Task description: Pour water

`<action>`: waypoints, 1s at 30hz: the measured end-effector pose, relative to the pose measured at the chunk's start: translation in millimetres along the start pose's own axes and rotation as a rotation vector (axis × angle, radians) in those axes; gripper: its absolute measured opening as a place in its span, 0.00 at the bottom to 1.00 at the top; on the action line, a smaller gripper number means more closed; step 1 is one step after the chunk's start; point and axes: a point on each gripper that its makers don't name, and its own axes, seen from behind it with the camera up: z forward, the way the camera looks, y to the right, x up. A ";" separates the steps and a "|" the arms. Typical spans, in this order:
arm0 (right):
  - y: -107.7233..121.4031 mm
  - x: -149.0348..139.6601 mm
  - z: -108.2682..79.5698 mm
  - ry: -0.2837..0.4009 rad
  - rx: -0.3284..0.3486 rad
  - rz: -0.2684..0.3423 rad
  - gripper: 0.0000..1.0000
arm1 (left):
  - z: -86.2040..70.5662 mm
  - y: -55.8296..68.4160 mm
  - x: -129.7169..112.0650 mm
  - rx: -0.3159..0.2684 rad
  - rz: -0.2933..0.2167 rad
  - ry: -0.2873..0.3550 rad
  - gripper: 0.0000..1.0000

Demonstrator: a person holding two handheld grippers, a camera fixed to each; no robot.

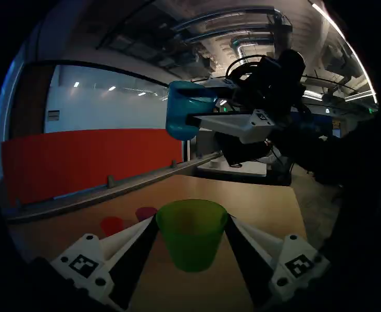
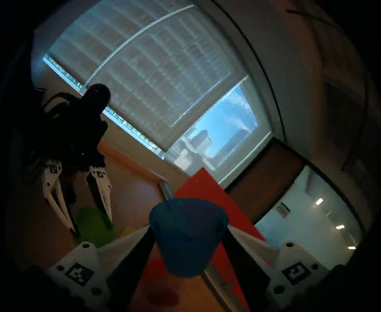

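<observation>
Left gripper view: the left gripper (image 1: 191,222) clamps both fingers on the green cup (image 1: 192,244), which is upright with the wooden table (image 1: 263,208) beneath it. A red cup (image 1: 111,225) and a purple cup (image 1: 145,212) stand behind. Higher up, the right gripper (image 1: 207,112) grips a blue cup (image 1: 182,112).

Right gripper view: both fingers of the right gripper press on the blue cup. At lower left, the left gripper's fingers flank the green cup.

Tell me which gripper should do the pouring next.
Right, most likely. The right gripper holds the blue cup raised, higher than the green cup, which the left gripper holds upright over the table, ready to receive.
</observation>
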 end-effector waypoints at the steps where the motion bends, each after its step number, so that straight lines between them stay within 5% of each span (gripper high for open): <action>1: -0.1 0.3 0.4 -0.002 0.001 -0.007 0.89 | 0.2 0.4 0.3 -0.002 0.000 0.000 0.89; 30: 8.4 9.8 14.4 -0.020 -0.009 -0.182 0.88 | 7.7 10.9 2.3 -0.038 0.007 0.000 0.89</action>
